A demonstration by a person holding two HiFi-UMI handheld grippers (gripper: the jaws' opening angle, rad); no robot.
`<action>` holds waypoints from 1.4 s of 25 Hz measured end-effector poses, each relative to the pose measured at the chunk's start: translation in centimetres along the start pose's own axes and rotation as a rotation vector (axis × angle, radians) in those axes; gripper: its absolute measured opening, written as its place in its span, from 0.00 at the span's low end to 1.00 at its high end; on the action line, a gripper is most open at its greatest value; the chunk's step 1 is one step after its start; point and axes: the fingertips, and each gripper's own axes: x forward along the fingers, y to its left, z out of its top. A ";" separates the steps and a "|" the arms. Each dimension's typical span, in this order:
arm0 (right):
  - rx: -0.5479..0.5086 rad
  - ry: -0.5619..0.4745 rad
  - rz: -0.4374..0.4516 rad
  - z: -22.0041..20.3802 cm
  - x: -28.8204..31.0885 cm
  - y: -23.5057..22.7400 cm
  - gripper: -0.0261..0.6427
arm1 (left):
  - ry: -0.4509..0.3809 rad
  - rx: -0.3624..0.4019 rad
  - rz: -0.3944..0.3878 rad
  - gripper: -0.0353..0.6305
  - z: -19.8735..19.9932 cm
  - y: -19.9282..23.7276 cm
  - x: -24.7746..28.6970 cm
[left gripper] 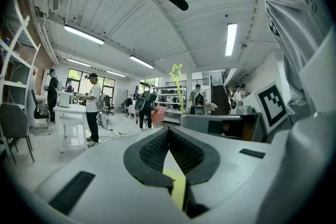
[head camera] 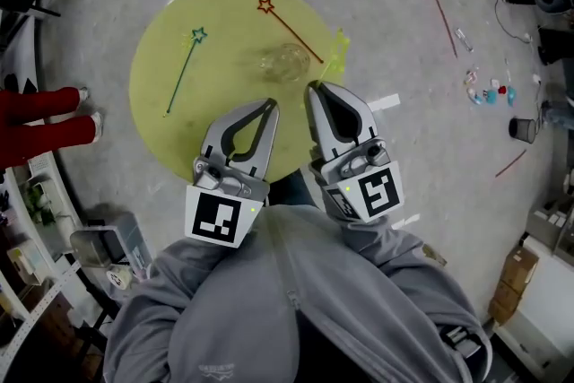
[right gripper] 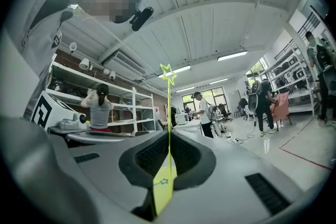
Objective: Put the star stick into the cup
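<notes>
**Carry step: yellow stick point(right gripper: 168, 107) held, cup point(head camera: 285, 63) not yet reached**

The right tongs point(head camera: 314, 91) pinch the yellow stick, star upward, over the counter's point(head camera: 224, 40) right side. The left tongs point(head camera: 271, 106) are pressed together on nothing. The cup stands near the counter's middle, just beyond both tips. Next, I judge, the stick's lower end must come over the rim and go down inside. The head view loses the thin shaft against the yellow top, the clear cup's rim is faint, and any shaft below the tongs is hidden.
</notes>
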 end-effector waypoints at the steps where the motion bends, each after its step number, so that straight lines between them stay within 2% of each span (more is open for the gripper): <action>1: 0.000 -0.004 -0.006 -0.3 0.2 -0.3 0.09 | 0.004 -0.003 0.000 0.08 -0.5 0.2 0.2; 4: -0.008 -0.019 -0.020 -1.2 0.6 -1.2 0.09 | 0.024 -0.014 0.000 0.08 -2.1 0.9 0.6; 7: -0.012 -0.036 -0.027 -2.3 1.1 -2.1 0.09 | 0.053 0.022 -0.017 0.08 -3.9 1.4 1.1; 15: -0.014 -0.069 -0.024 -4.9 1.9 -3.9 0.09 | 0.058 0.033 -0.022 0.08 -7.6 2.0 3.0; 20: -0.012 -0.091 -0.029 -6.4 2.7 -5.4 0.09 | 0.085 0.067 -0.041 0.08 -10.0 2.5 4.4; 26: 0.002 -0.120 -0.017 -8.3 3.7 -7.1 0.09 | 0.072 0.050 -0.032 0.08 -12.3 3.1 6.2; 35: 0.031 -0.105 -0.037 -12.1 4.1 -9.2 0.09 | 0.068 0.042 -0.045 0.08 -15.6 3.3 8.5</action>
